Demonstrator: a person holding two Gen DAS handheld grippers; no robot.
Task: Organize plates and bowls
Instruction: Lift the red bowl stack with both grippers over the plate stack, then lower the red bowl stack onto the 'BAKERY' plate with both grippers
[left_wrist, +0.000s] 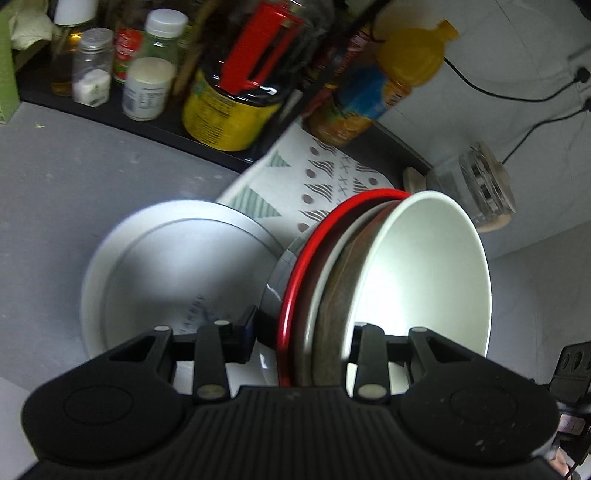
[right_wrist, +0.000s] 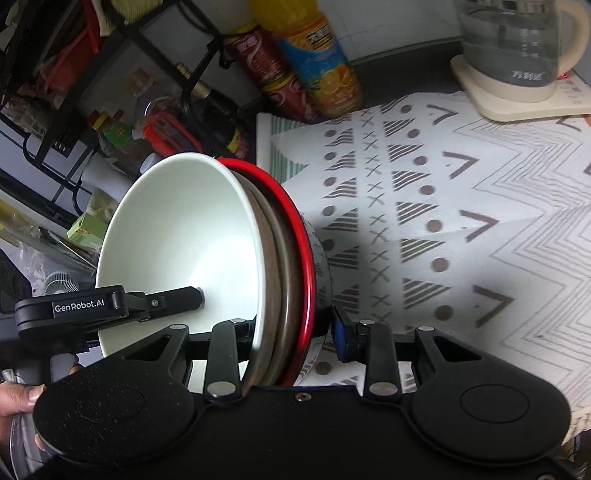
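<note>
Left wrist view: both the left gripper (left_wrist: 301, 343) and right gripper (right_wrist: 295, 332) clamp the nested bowl stack (left_wrist: 388, 280), held on edge above the patterned mat (right_wrist: 461, 206).

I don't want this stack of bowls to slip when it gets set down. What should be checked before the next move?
1. Left gripper closed across the bowl stack: ok.
2. Right gripper closed across the same stack: ok.
3. Bowls nested together, white bowl innermost, red-rimmed bowl outermost: ok.
4. Stack level: not ok, it is tipped on edge.
5. Landing spot on the patterned mat free: ok.
6. Grey plate out of the way: cannot tell.
</note>
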